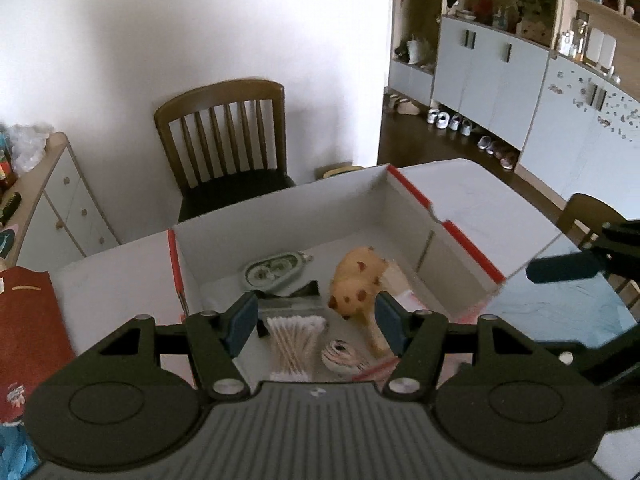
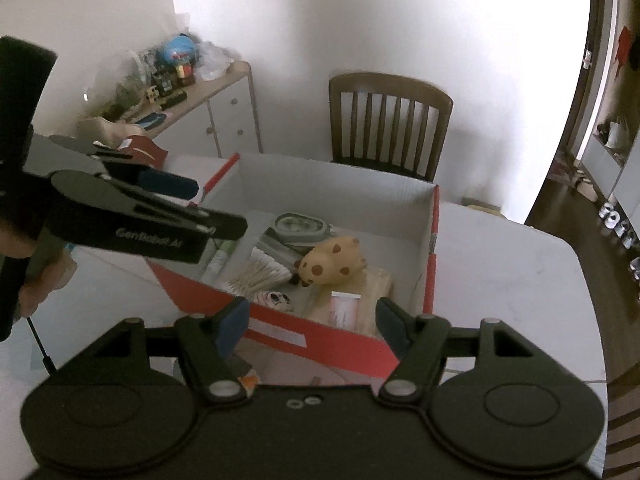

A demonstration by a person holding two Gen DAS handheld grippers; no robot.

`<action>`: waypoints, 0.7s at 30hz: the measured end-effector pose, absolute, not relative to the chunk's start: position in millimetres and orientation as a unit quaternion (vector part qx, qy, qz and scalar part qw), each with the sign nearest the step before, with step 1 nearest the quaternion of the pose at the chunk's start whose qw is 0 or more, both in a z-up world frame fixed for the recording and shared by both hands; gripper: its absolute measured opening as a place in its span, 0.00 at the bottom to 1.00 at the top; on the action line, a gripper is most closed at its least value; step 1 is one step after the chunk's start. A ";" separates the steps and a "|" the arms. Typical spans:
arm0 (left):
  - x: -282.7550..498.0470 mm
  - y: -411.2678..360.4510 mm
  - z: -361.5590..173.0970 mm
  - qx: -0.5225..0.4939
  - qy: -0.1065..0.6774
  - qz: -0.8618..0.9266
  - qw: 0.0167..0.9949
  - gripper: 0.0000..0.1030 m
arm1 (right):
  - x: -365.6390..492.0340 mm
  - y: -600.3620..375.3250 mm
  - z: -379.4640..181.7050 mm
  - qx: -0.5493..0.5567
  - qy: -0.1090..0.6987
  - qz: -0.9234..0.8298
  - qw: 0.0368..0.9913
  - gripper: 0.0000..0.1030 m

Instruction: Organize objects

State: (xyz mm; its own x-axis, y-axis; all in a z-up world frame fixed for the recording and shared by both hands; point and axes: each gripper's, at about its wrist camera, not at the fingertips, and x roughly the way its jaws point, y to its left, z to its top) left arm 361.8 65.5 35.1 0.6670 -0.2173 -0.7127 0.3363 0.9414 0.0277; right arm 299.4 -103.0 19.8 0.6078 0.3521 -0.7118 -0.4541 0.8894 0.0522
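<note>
An open cardboard box [image 2: 332,338], red outside and white inside, stands on the white table [image 2: 500,280]. In it lie a yellow spotted toy animal [image 2: 332,264], a bundle of cotton swabs [image 2: 256,276], a green oval case [image 2: 300,224], a small striped roll [image 2: 276,299] and a pink-and-white packet [image 2: 344,308]. My left gripper [image 1: 316,322] hovers open above the box, over the cotton swabs [image 1: 294,344] and beside the toy [image 1: 356,280], with nothing between its pads. Near the box's front wall, my right gripper [image 2: 312,322] is open and empty too.
A wooden chair [image 1: 224,140] stands behind the table. A low sideboard [image 2: 216,112] with clutter is at the left, and a red bag [image 1: 32,320] lies left of the box. Cupboards with shoes beneath [image 1: 480,92] line the right. A hand [image 2: 44,276] holds the left gripper.
</note>
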 end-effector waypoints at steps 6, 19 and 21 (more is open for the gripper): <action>323.0 63.9 46.0 0.056 0.364 -0.162 0.916 0.62 | 278.1 -118.8 27.8 -0.060 0.372 0.235 0.896 0.68; 249.4 52.0 38.5 0.021 0.351 -0.162 0.922 0.77 | 229.3 -155.2 23.9 -0.043 0.358 0.240 0.901 0.76; 239.0 48.7 32.5 0.018 0.356 -0.159 0.921 0.77 | 222.3 -160.9 20.7 -0.039 0.359 0.239 0.901 0.78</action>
